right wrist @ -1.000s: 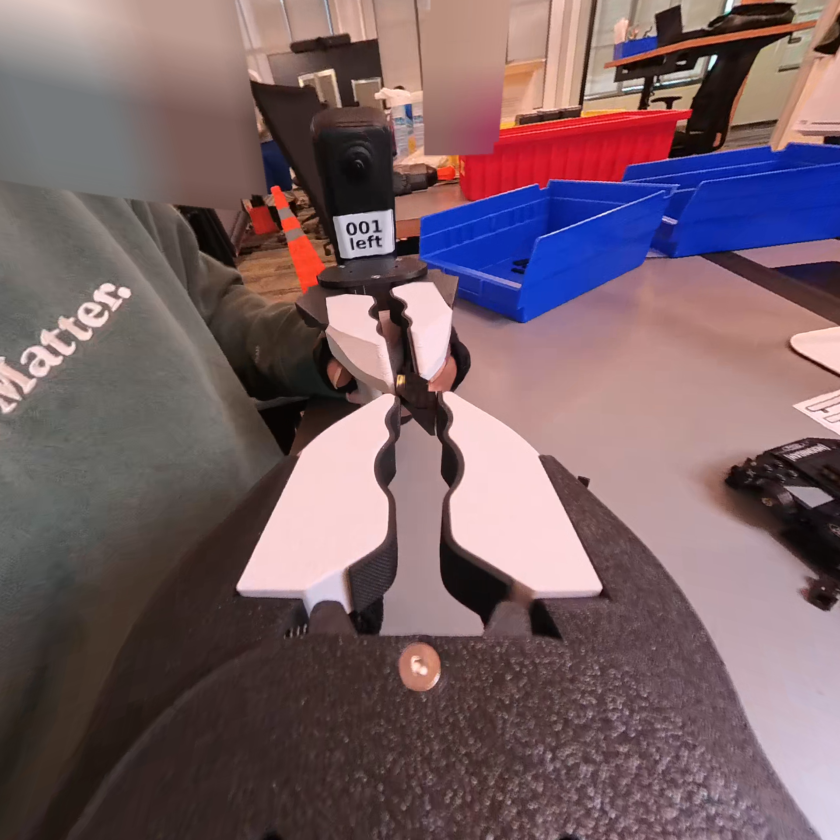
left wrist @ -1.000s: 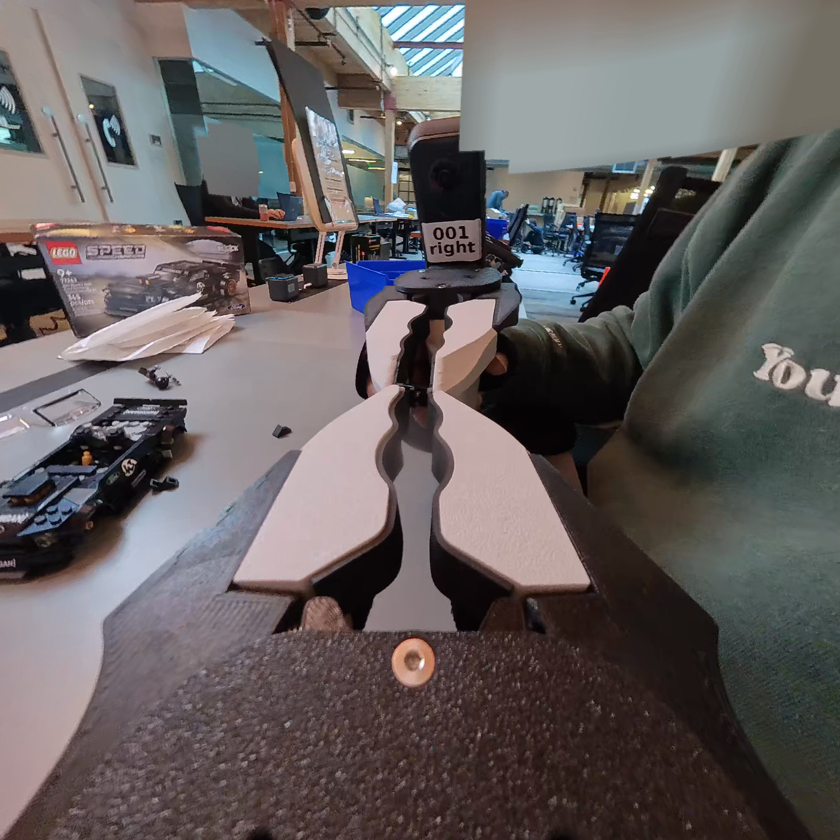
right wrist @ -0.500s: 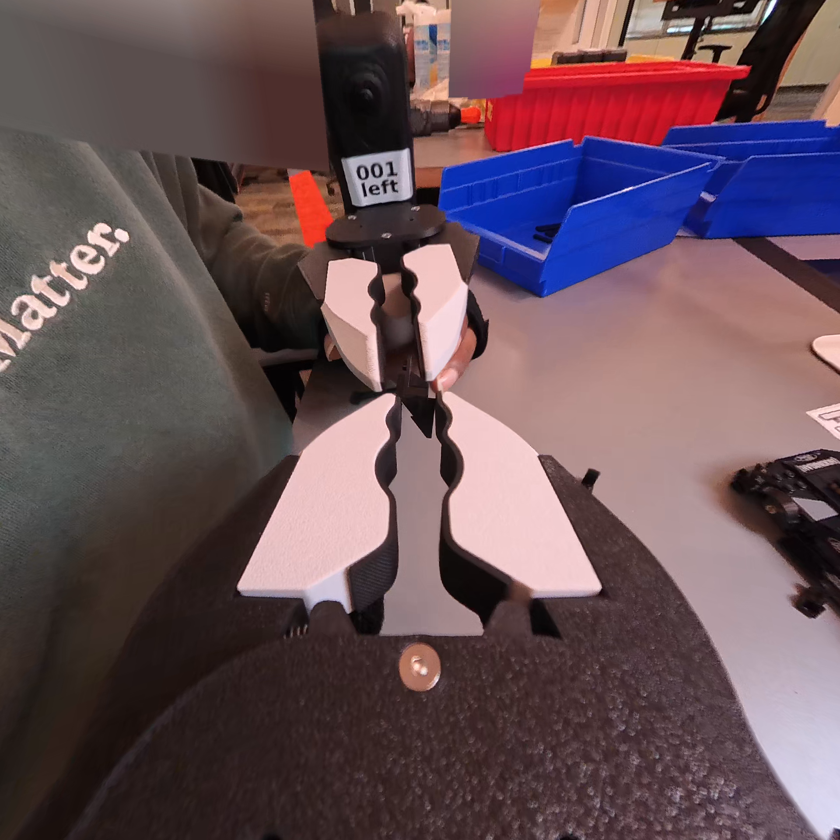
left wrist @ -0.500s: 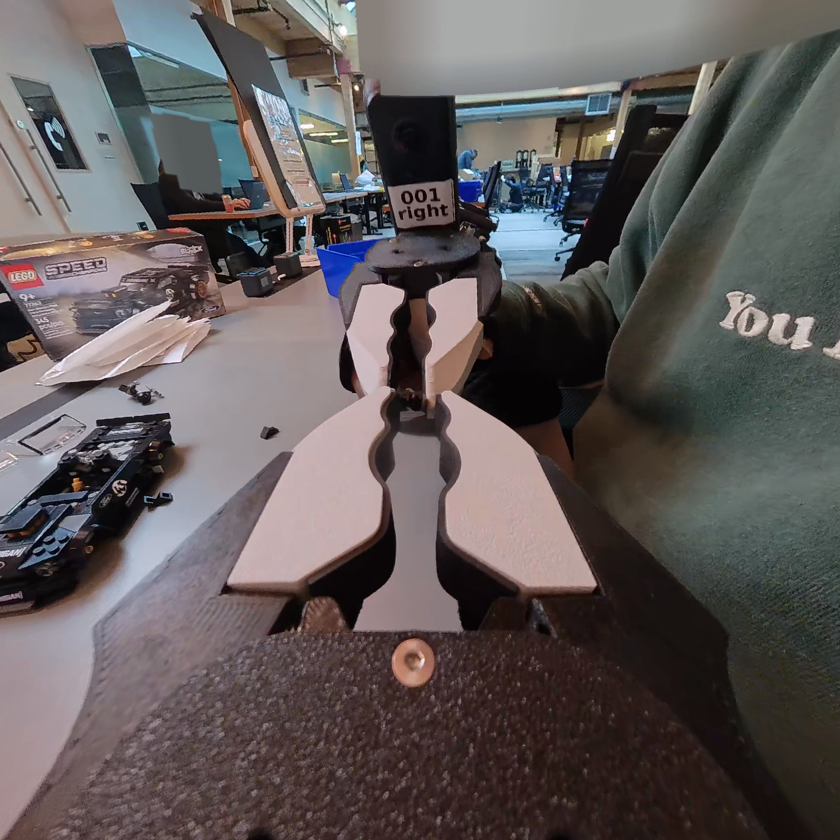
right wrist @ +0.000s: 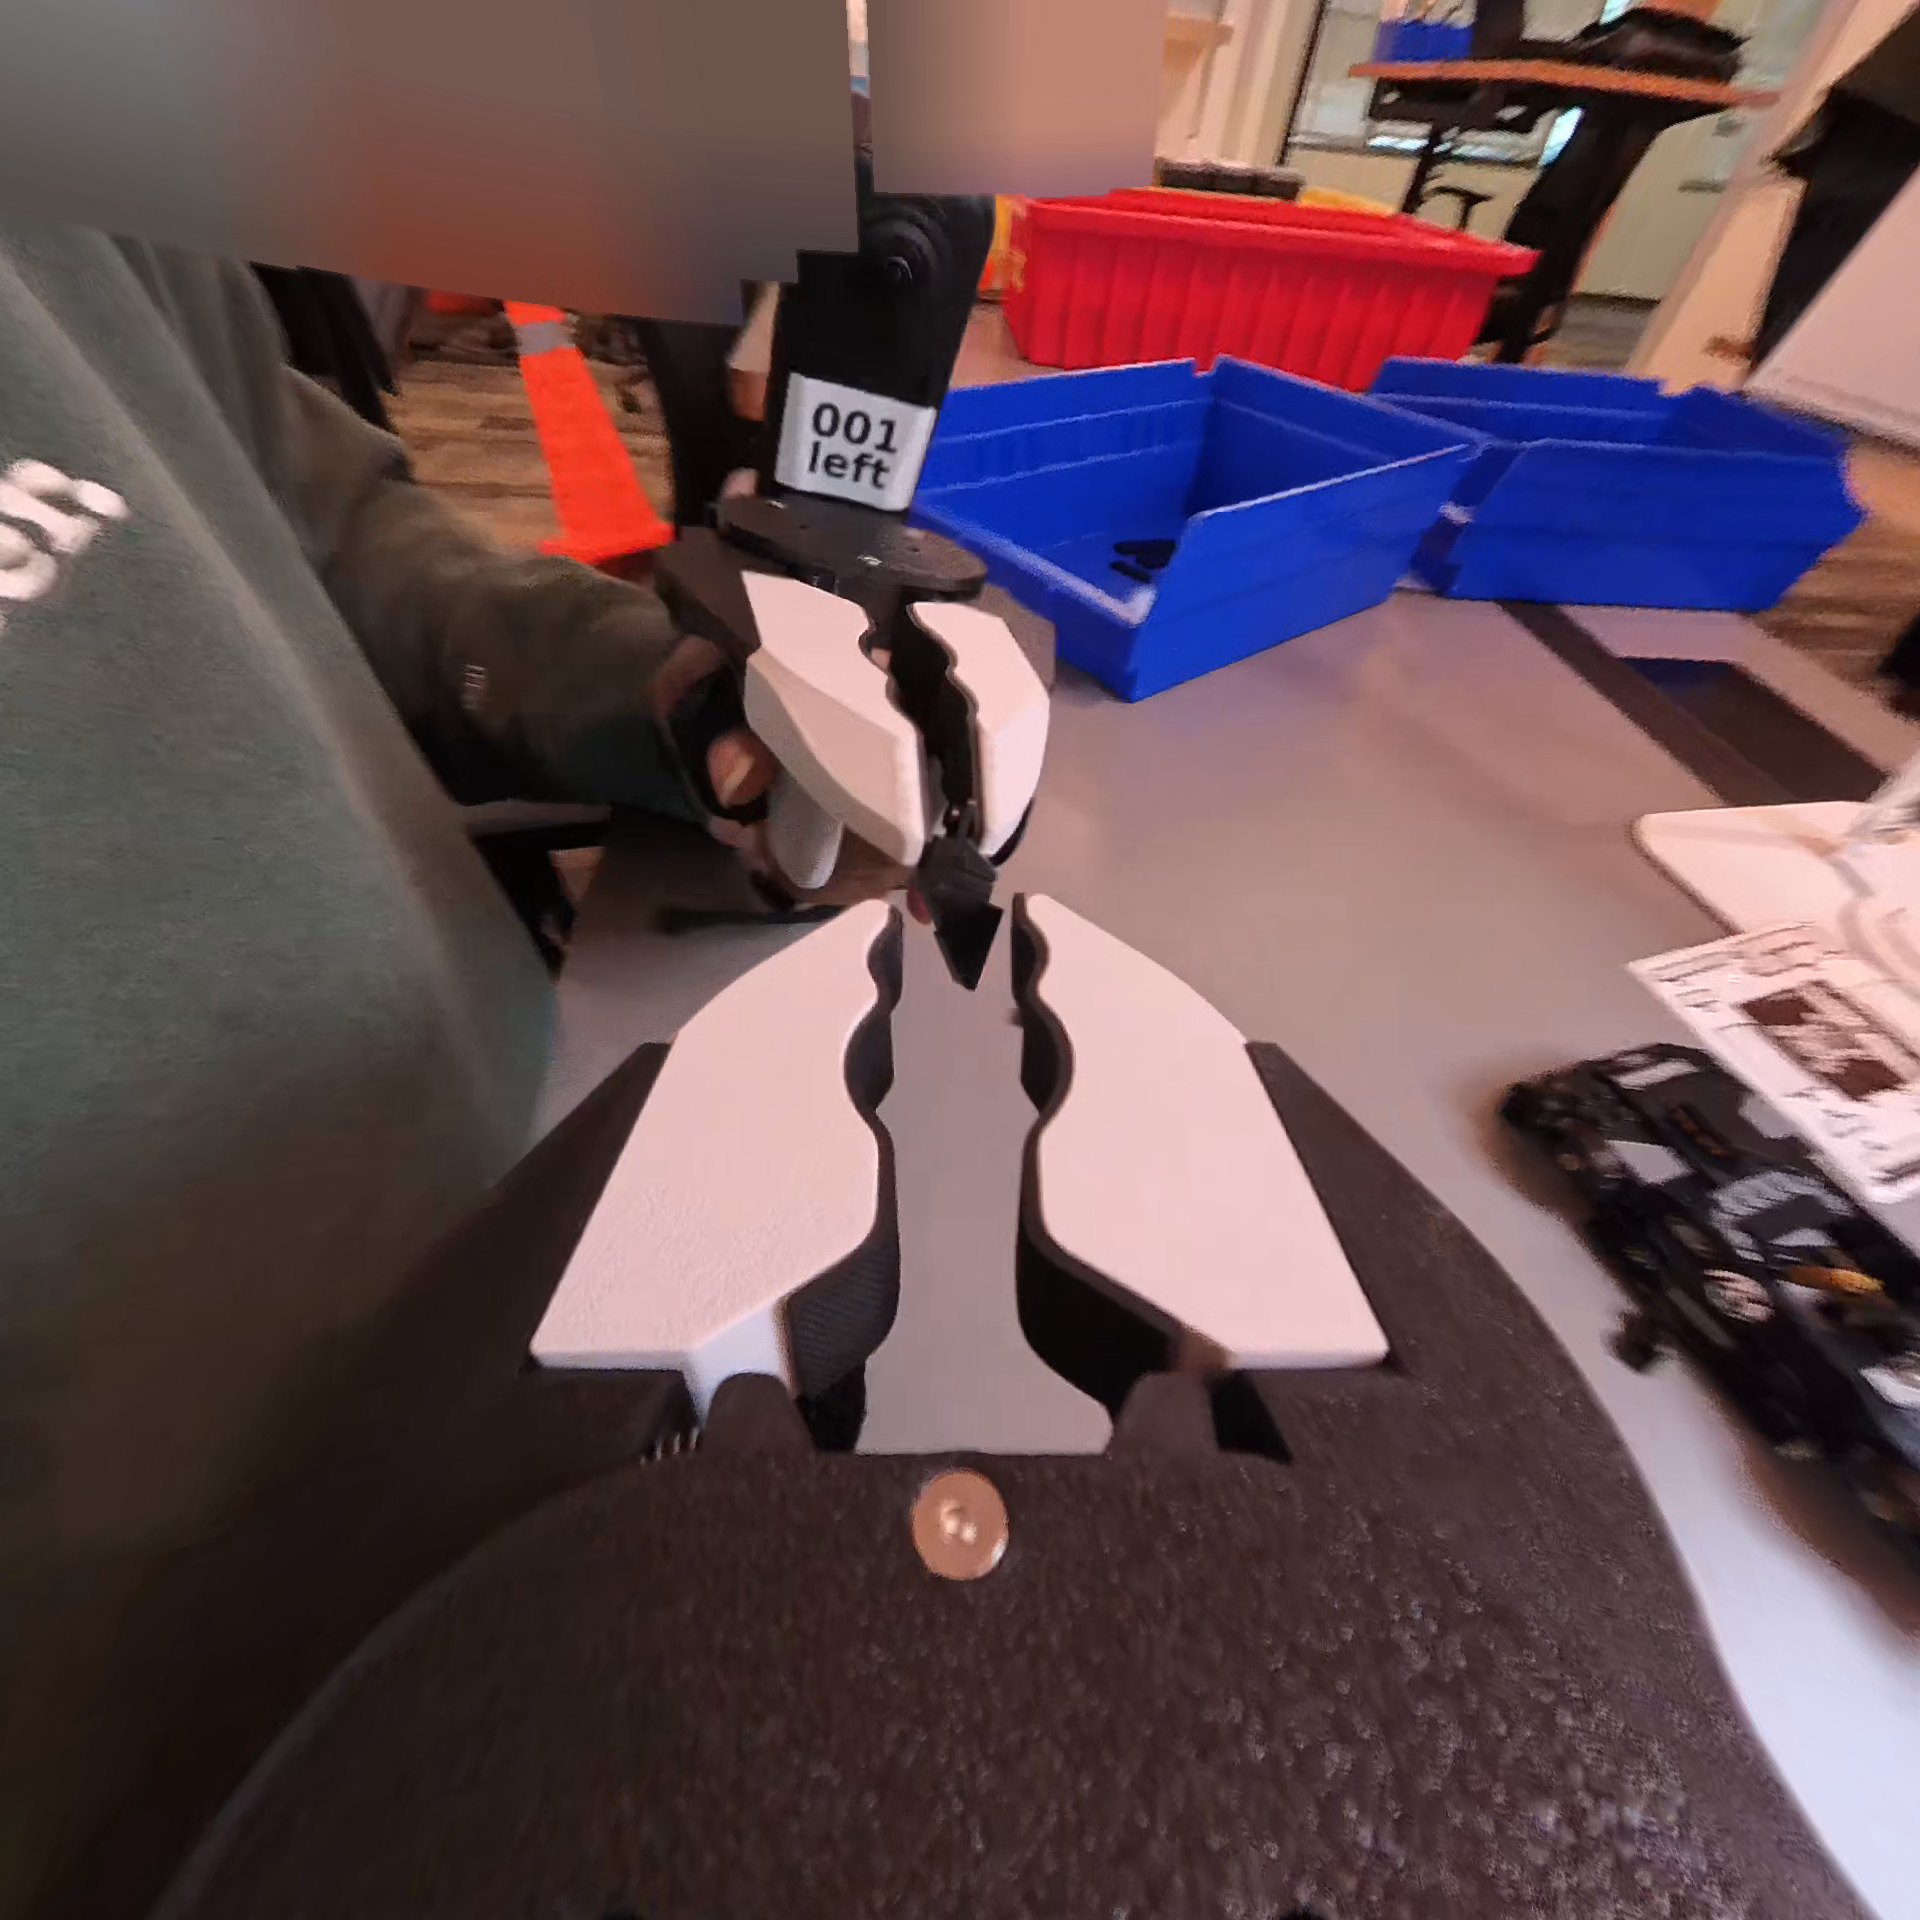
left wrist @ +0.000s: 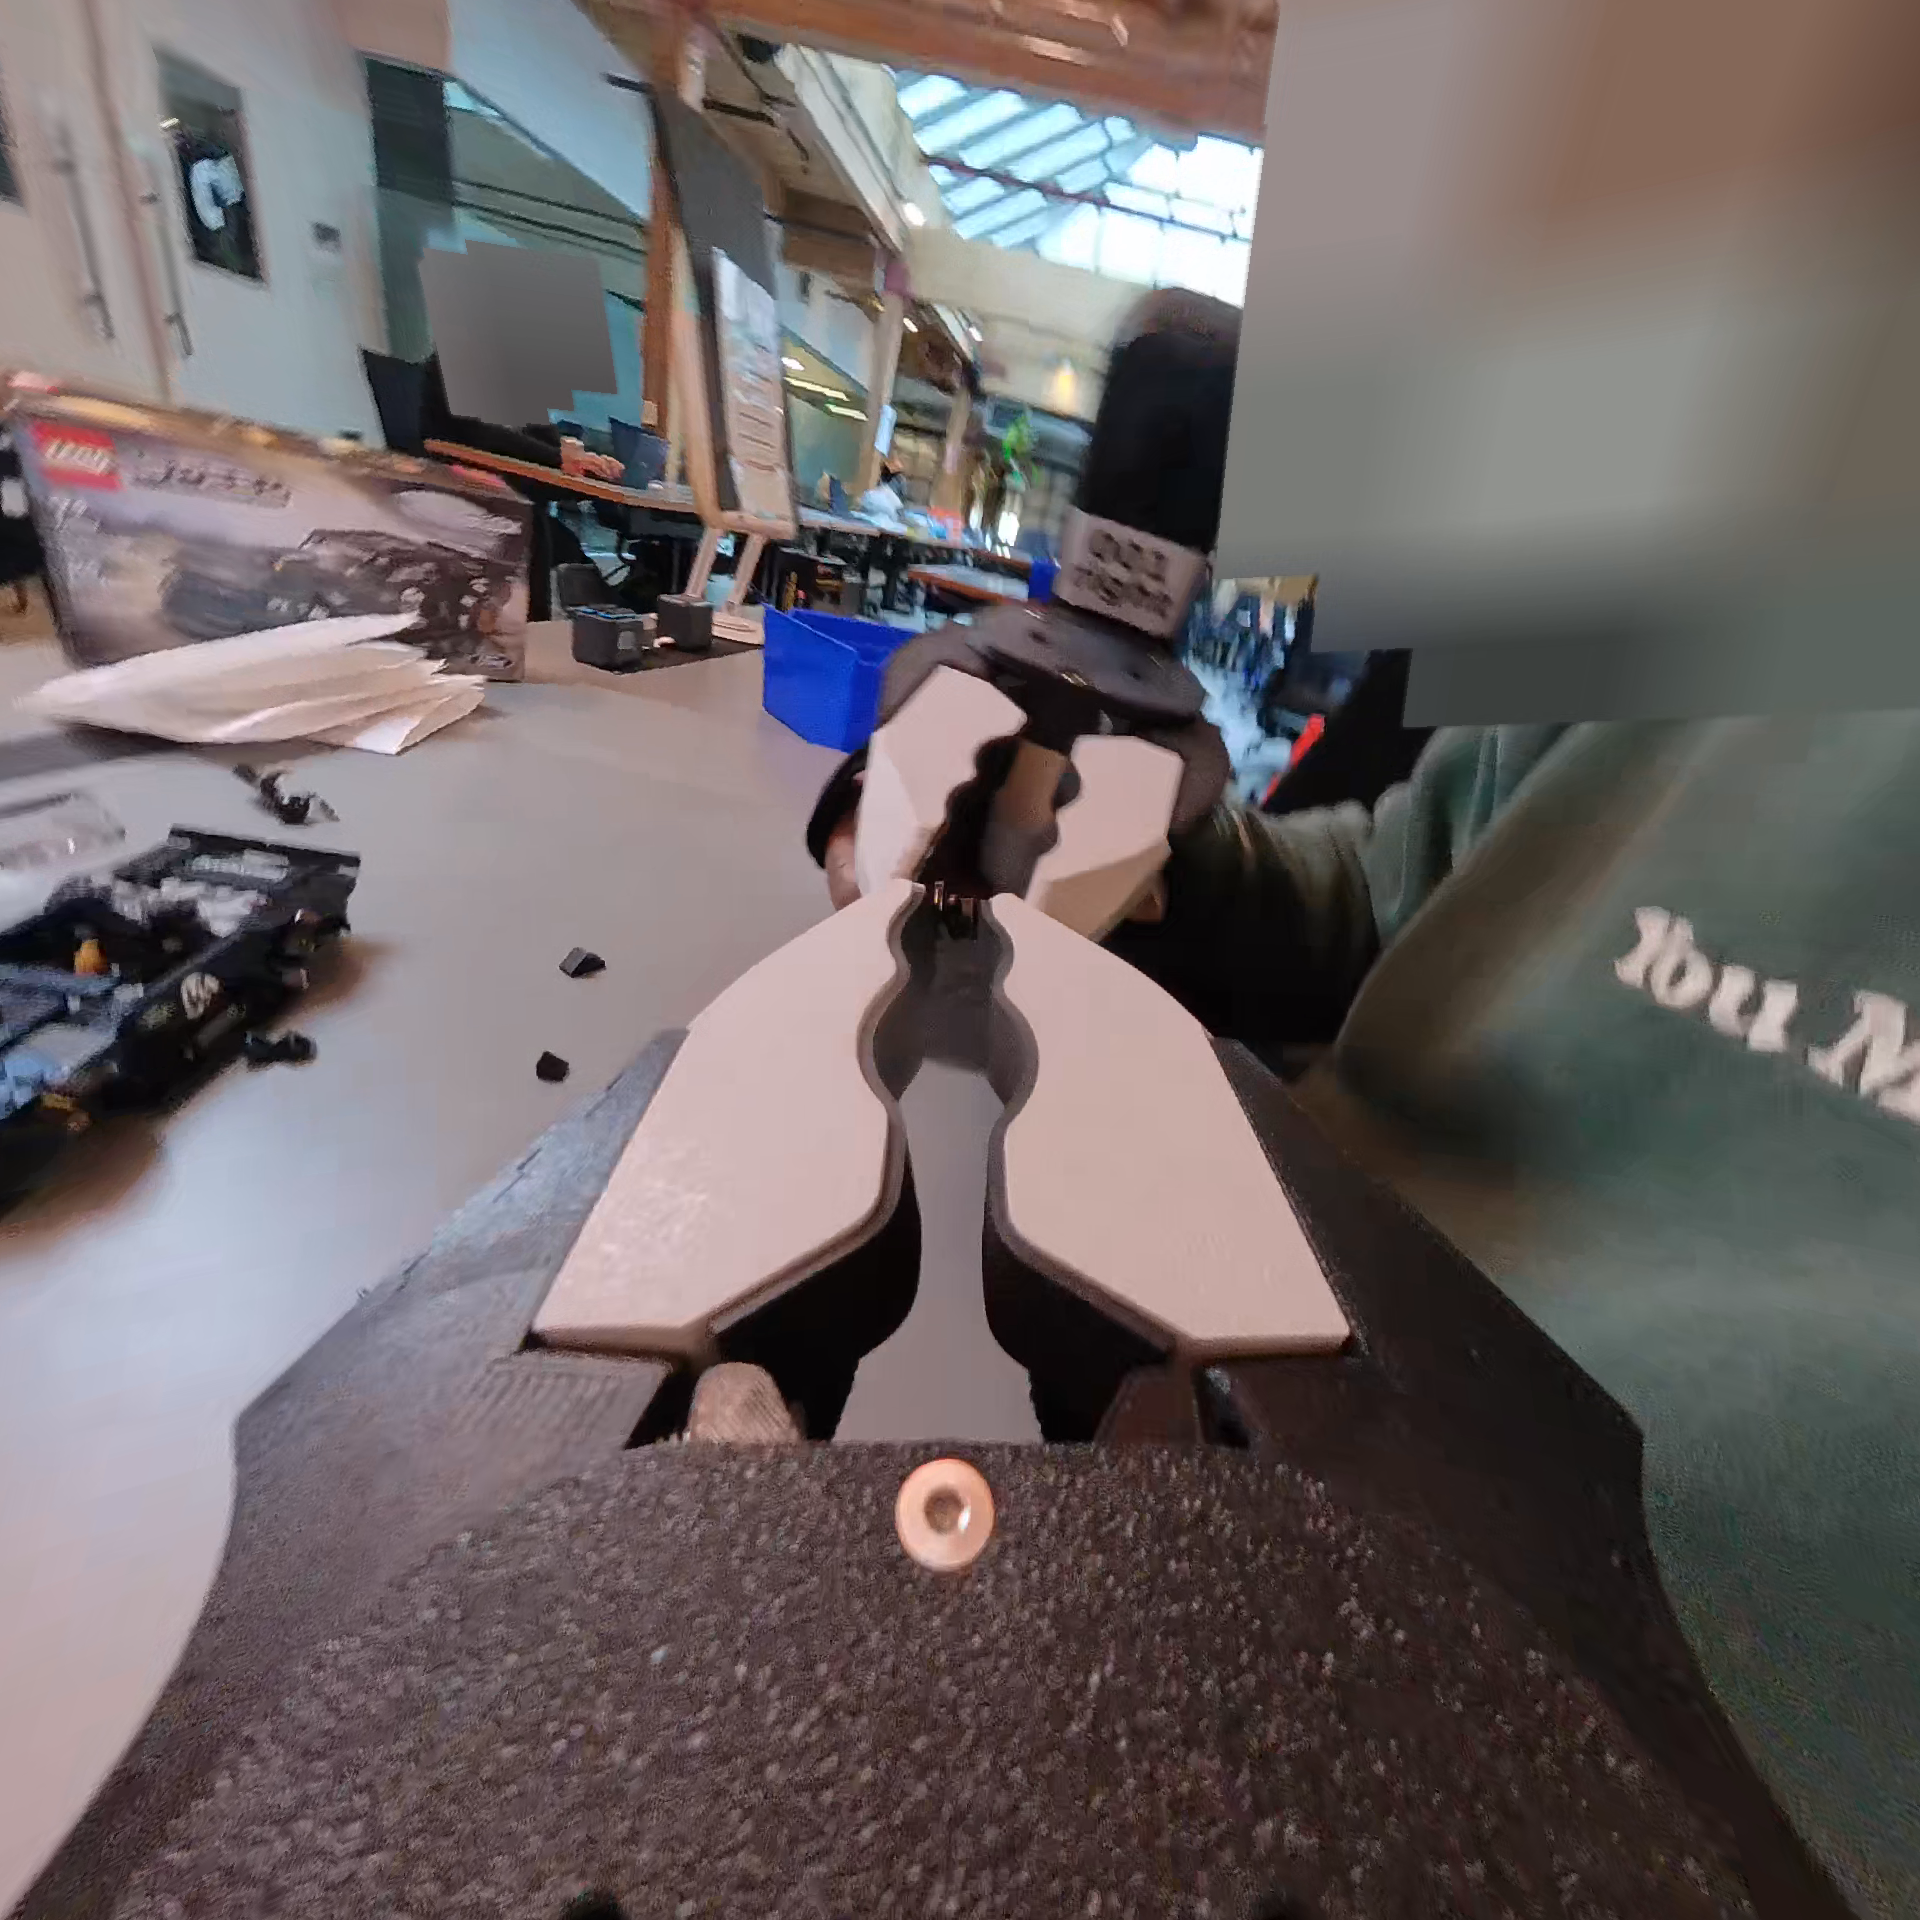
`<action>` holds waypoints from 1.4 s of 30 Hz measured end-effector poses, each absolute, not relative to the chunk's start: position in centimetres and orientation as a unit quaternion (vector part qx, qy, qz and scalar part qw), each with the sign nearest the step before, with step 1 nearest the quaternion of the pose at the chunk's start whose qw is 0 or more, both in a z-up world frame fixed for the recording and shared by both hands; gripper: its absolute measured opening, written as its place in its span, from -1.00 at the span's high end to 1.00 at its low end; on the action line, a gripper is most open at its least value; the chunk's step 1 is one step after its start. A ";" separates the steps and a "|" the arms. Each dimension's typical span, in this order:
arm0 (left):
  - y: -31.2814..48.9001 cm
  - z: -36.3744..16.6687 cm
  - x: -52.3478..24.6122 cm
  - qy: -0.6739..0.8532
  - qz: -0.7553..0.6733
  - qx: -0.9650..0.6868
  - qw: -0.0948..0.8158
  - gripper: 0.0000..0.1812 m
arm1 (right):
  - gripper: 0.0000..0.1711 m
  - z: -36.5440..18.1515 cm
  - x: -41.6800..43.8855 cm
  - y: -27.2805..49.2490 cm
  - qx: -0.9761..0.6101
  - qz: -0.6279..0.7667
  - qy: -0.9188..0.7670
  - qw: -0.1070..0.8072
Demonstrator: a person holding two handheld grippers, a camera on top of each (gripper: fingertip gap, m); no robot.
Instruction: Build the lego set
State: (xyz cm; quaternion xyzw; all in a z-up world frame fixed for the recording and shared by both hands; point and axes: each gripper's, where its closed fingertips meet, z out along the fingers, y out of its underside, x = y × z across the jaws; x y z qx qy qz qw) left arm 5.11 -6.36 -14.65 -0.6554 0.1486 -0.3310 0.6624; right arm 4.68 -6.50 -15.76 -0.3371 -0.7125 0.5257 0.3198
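Counter (left wrist: 623, 831): lego car (left wrist: 145, 966) at left, box (left wrist: 270, 540) behind it, paper sheets (left wrist: 270, 681) before the box. Loose pieces (left wrist: 566, 1013) lie right of the car.

I'm looking at an open-plan office or lab workspace: grey table (left wrist: 582, 831), blue parts bins (right wrist: 1195, 520) and a red bin (right wrist: 1247, 281) behind it, orange traffic cone (right wrist: 582, 436) on wood floor, rows of desks (left wrist: 540, 473) with office chairs, skylight roof (left wrist: 1081, 166) over timber beams.

The left tongs (left wrist: 953, 914) and right tongs (right wrist: 951, 935) pair white wavy-edged fingers with pebbled black bodies and one silver screw. The person wears a green sweatshirt (left wrist: 1662, 1091) with white lettering.
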 end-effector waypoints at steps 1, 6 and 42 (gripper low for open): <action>-6.0 -14.6 4.6 0.113 -0.350 -0.655 0.661 0.90 | 0.75 -15.8 4.4 -6.1 -0.338 0.504 -0.713 0.351; -4.3 -14.4 2.0 -0.078 -0.460 -0.615 0.636 0.91 | 0.77 -14.9 2.9 -4.3 -0.337 0.382 -0.692 0.512; -1.7 -19.1 1.6 0.273 -0.330 -0.732 0.530 0.79 | 0.91 -20.0 0.9 -1.8 -0.447 0.535 -0.684 0.215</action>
